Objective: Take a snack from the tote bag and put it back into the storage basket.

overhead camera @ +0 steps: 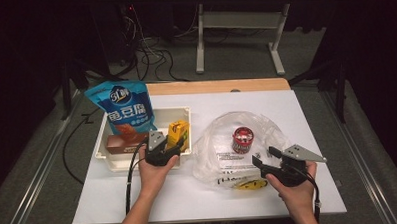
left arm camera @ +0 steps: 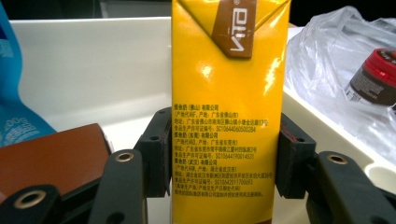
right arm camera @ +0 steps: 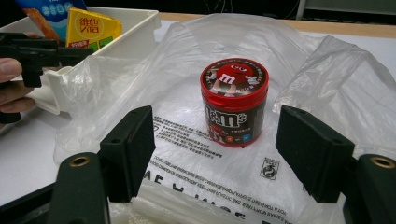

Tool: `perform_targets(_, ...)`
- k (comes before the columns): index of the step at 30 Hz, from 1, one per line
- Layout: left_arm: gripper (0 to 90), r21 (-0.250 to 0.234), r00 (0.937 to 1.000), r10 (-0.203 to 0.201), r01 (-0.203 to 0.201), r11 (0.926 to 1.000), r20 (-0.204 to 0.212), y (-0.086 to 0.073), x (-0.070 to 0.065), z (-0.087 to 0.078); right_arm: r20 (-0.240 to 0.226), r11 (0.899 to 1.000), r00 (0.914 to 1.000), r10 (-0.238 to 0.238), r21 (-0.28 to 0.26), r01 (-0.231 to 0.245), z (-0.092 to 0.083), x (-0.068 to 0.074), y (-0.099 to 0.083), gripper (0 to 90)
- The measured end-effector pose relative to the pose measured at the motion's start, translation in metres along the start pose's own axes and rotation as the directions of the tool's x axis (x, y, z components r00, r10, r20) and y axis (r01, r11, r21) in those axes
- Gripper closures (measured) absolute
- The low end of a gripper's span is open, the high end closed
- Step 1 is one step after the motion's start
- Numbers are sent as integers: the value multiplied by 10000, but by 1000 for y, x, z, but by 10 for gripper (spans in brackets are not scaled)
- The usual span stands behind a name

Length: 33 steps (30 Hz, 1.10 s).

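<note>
Black jaws of two hand-held grippers stand at the near edge of the white surface (overhead camera: 114, 200), one in each of the person's hands. The left hand-held gripper (left arm camera: 223, 154) is clamped on one yellow rectangular drink carton (left arm camera: 229, 116): both pads press on the carton's side walls, low on its body. The carton stands upright in the right end of one white rectangular plastic tray (overhead camera: 108, 162), on the left half of the surface.

The right hand-held gripper (right arm camera: 215, 151) has its jaws apart, with nothing between the pads. It hovers over the near part of one clear crumpled plastic bag (right arm camera: 187, 60) with black print, which lies on the right half of the surface just beside the tray. One round candy tub (right arm camera: 234, 100) with a red lid and a dark label stands upright on the bag, beyond the open jaws and apart from them. One small yellow item (overhead camera: 250, 184) lies at the bag's near edge; what it is cannot be told.

Inside the tray, one brown rectangular box (left arm camera: 51, 161) lies to the left of the carton. Behind the brown box, one blue printed snack pouch (overhead camera: 124, 109) leans upright against the tray's far left corner.
</note>
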State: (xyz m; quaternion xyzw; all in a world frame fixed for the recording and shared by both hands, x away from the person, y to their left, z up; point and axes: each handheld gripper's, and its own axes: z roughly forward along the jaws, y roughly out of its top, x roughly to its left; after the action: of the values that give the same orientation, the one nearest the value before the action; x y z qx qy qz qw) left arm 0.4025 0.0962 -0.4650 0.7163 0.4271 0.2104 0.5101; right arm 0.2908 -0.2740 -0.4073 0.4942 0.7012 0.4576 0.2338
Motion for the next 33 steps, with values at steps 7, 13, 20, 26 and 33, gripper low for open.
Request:
perform_targets(7,460,-25,9999,117,-117,9999,40,-4,-6,-6,27,10000,10000,24,-18,-24,-1,-1,-1,287)
perform_targets(13,435,66,9995,-169,167,9998,279,-6,-5,-18,71,10000,10000,54,-58,-54,-2,-3,-2,287)
perform_targets(20,432,5,9994,-284,284,9996,194,-8,-7,-34,115,9999,9999,107,-65,-106,-4,-5,-3,286)
perform_targets(26,319,-473,9994,-359,357,9982,-27,-2,-6,-63,142,9999,9998,102,-25,-102,-6,-5,-6,279)
perform_targets(33,792,447,9976,-599,613,9971,-334,-17,-12,-70,122,9999,9998,139,11,-139,-6,-5,-7,275)
